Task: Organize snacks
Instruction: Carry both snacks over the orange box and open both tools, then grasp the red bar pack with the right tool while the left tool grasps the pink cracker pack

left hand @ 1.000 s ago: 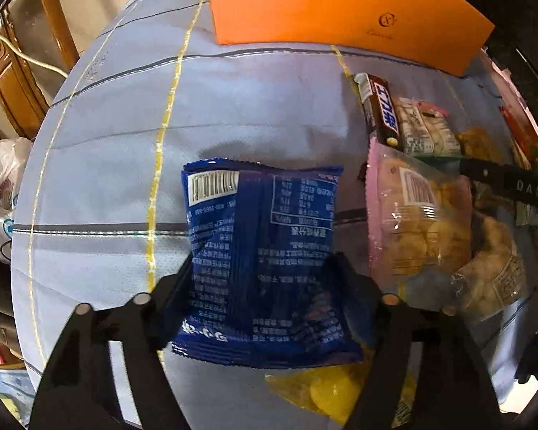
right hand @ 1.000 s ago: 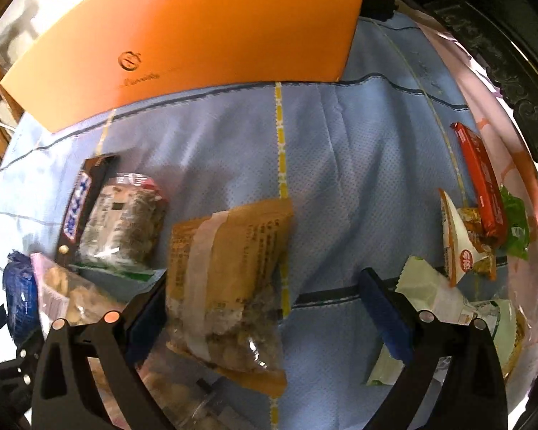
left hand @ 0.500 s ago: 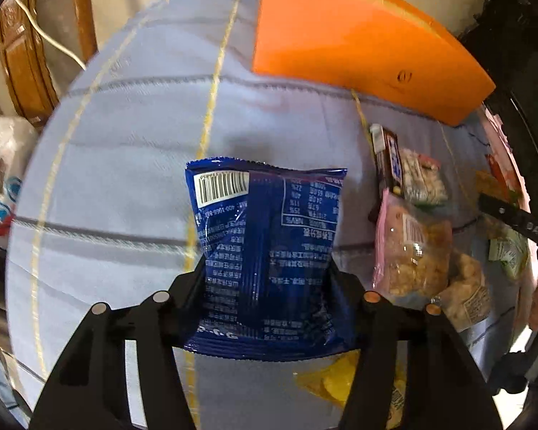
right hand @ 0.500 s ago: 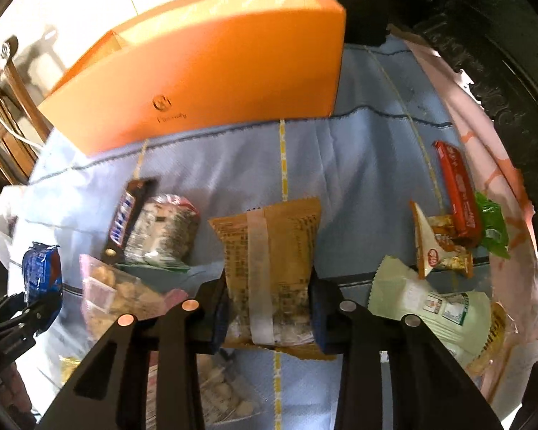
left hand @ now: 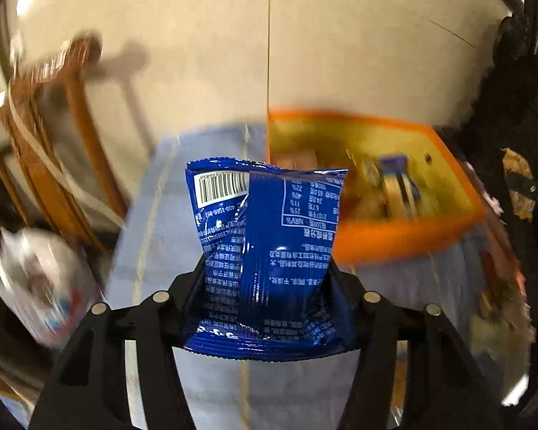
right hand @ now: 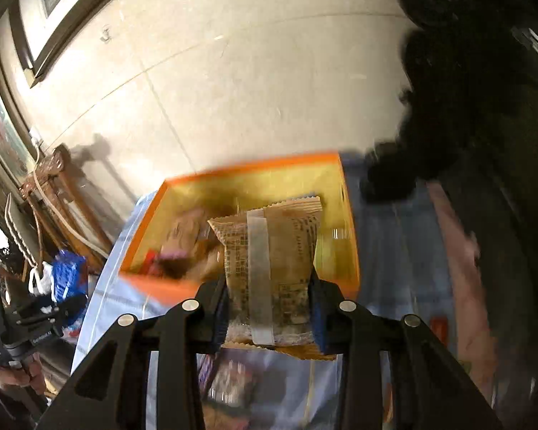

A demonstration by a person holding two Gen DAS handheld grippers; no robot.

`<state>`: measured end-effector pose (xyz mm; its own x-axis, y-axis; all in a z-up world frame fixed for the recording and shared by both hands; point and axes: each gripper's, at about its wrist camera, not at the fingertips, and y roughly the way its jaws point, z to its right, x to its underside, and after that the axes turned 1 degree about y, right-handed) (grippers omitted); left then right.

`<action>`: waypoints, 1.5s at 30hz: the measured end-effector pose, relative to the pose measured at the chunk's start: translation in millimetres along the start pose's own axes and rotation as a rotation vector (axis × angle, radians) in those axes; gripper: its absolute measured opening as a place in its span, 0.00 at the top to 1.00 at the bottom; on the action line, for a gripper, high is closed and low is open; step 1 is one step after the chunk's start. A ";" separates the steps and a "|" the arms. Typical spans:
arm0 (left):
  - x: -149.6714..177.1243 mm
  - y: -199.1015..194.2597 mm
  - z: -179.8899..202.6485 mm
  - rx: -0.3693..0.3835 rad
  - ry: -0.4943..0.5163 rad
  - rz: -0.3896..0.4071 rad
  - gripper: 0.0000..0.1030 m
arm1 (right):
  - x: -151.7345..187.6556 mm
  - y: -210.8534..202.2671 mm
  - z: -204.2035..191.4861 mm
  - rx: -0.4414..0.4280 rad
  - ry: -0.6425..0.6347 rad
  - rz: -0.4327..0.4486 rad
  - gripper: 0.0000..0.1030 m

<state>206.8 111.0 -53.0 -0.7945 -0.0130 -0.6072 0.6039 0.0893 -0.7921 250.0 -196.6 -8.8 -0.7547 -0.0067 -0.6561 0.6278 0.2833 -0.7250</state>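
Note:
My left gripper (left hand: pixel 267 297) is shut on a blue snack packet (left hand: pixel 265 243) and holds it up in the air, tilted toward the open orange box (left hand: pixel 405 236) ahead to the right. My right gripper (right hand: pixel 269 297) is shut on a brown snack packet (right hand: pixel 269 261) with a pale strip down its middle, raised in front of the same orange box (right hand: pixel 154 286). The box holds several snacks. The left gripper with its blue packet (right hand: pixel 68 276) also shows at the far left of the right wrist view.
A blue cloth (left hand: pixel 161 243) covers the table under the box. Loose snacks (right hand: pixel 229 390) lie on the cloth below my right gripper. A wooden chair (left hand: pixel 53 165) and a white plastic bag (left hand: pixel 36 279) stand to the left. A tiled wall rises behind.
Both grippers have lifted their packets off the cloth and swung up toward the orange box, whose open inside now shows. The views are blurred by the motion.

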 end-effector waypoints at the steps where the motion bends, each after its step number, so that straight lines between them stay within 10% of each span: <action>1: -11.2 4.2 2.7 -0.021 0.025 0.027 0.45 | -8.9 4.8 -1.3 0.021 -0.017 0.004 0.65; 7: -74.9 37.9 3.5 0.008 -0.014 0.041 0.44 | -46.8 33.5 1.2 0.022 -0.001 -0.020 0.64; 10: -87.3 43.1 3.9 0.004 -0.038 0.125 0.04 | -56.8 43.9 -1.2 0.083 -0.070 -0.015 0.04; 13: -87.4 48.4 4.3 -0.097 -0.059 0.097 0.04 | -48.5 32.0 14.6 0.179 -0.149 -0.022 0.03; 18: -36.8 43.9 12.9 -0.022 0.025 0.028 0.04 | 14.3 -5.8 93.9 0.405 -0.087 -0.062 0.03; 25: 65.2 41.5 47.6 0.115 0.122 -0.125 0.04 | 106.5 25.9 194.1 0.399 0.256 -0.259 0.03; 34: 130.1 37.4 50.9 0.071 0.131 -0.231 0.04 | 109.5 99.6 149.1 0.495 -0.019 -0.401 0.03; 36: 135.6 38.6 46.8 0.047 0.121 -0.243 0.04 | 117.1 105.4 155.2 0.471 0.038 -0.413 0.06; 40: 139.9 38.4 30.9 0.045 0.051 -0.257 0.04 | 122.2 93.0 171.4 0.400 0.216 -0.342 0.77; 45: 139.5 44.4 23.1 0.070 -0.009 -0.286 0.04 | 121.3 70.1 167.3 0.342 0.230 -0.314 0.77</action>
<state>124.3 90.1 -174.3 -0.9328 -0.0363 -0.3585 0.3583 0.0120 -0.9335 234.4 -338.0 -174.3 -0.9149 0.1809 -0.3609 0.3619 -0.0287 -0.9318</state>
